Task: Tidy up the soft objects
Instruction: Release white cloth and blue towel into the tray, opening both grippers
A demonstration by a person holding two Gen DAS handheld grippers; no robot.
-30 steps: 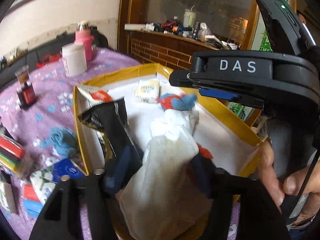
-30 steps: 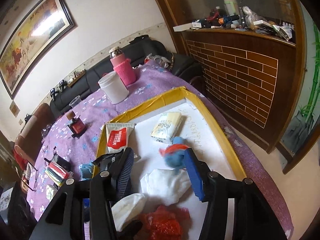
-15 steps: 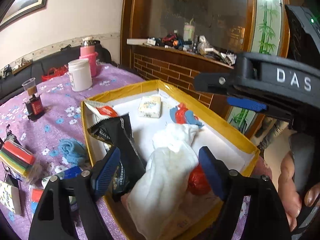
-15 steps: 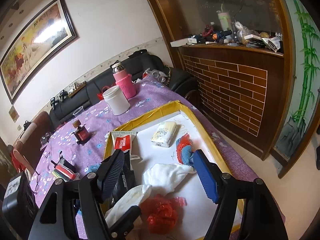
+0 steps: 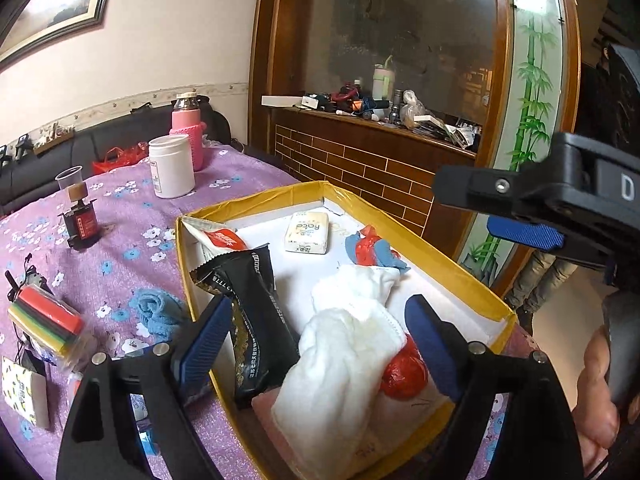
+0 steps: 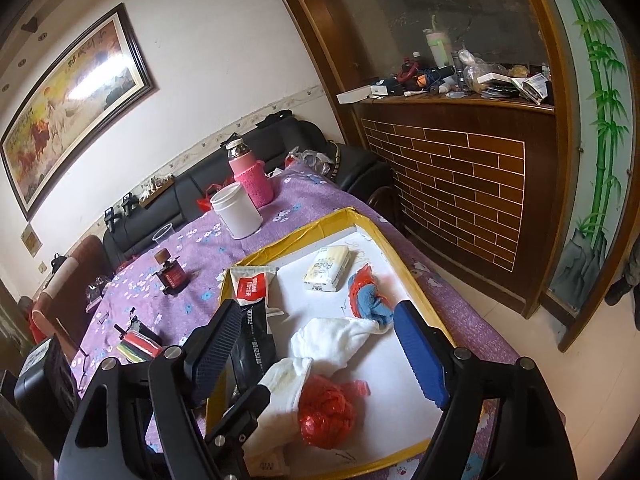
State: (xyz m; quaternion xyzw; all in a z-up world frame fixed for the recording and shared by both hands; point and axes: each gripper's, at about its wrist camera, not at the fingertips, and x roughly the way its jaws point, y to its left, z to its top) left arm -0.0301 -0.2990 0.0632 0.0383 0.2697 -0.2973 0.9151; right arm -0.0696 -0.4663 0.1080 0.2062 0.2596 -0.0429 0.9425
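A yellow-rimmed box on the purple flowered table holds white cloths, a red plastic bag, a blue and red cloth, a tissue pack, a black packet and a red and white packet. My left gripper is open and empty above the near end of the box. My right gripper is open and empty above the box. A blue cloth lies on the table left of the box.
A white jar, a pink bottle, a plastic cup and a small dark bottle stand on the table. Coloured blocks lie at the left. A brick-faced counter stands at the right.
My left gripper has let go of the white cloth, opened wide and pulled back up. The cloth now lies in the box. My right gripper has also risen and drawn back.
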